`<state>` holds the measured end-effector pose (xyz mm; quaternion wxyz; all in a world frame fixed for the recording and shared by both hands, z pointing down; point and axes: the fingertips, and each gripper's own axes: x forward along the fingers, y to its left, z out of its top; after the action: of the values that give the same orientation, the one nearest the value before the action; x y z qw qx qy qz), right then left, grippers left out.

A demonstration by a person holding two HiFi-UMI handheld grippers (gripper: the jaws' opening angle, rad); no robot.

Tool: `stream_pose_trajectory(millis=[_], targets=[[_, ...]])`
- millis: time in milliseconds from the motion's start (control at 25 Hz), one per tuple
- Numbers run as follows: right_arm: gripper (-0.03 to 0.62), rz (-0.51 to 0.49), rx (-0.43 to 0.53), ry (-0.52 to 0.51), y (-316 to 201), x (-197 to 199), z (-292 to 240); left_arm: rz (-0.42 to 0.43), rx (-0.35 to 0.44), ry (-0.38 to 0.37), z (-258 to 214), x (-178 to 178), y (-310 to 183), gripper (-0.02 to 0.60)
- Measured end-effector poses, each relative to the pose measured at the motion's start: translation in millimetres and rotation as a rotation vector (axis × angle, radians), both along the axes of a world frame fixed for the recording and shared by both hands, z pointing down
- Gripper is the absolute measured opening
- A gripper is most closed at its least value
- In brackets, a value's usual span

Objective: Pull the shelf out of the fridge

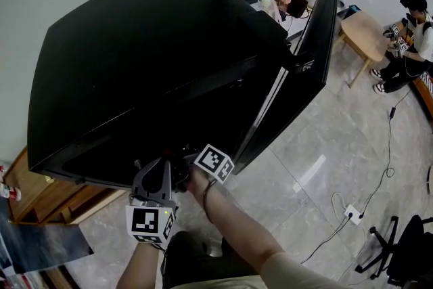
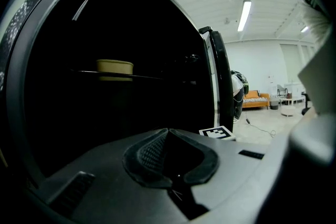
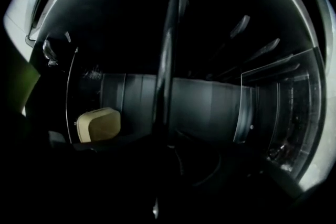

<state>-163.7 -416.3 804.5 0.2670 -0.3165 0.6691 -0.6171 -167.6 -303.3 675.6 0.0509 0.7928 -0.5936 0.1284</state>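
The black fridge [image 1: 155, 64] stands open below me. In the right gripper view, which is turned on its side, the glass shelf [image 3: 169, 60] shows edge-on and runs straight down between my dark jaws. The right gripper [image 3: 163, 155] is closed on its front edge. A beige container [image 3: 98, 124] rests on the shelf. In the head view the right gripper [image 1: 189, 169] reaches in under the fridge top. Beside it, the left gripper [image 1: 154, 179] stays outside, shut and empty [image 2: 168, 131]. Its view shows the shelf [image 2: 157, 77] and the container [image 2: 114, 66].
The fridge door [image 1: 308, 64] hangs open to the right, with clear door bins [image 3: 273, 97]. A person [image 1: 409, 30] sits at a wooden table [image 1: 365, 34] far right. A power strip [image 1: 352, 213] with cables and an office chair [image 1: 406, 247] are on the floor. Wooden furniture [image 1: 47, 199] stands left.
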Motion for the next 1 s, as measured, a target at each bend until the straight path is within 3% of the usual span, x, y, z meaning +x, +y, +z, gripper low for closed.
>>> stream_pose_trajectory(millis=[120, 640, 1000], targets=[[0.008, 0.014, -0.02, -0.044, -1.4, -1.8, -3.4, 0.023, -0.013, 0.001, 0.2, 3.9, 1.4, 0.006], [0.005, 0.028, -0.085, -0.056, 13.6, 6.0, -3.4, 0.039, -0.05, 0.053, -11.7, 5.7, 15.1, 0.006], [0.005, 0.029, -0.111, -0.06, 41.0, 23.2, -2.2, 0.035, -0.086, 0.047, -19.3, 9.3, 33.2, 0.006]])
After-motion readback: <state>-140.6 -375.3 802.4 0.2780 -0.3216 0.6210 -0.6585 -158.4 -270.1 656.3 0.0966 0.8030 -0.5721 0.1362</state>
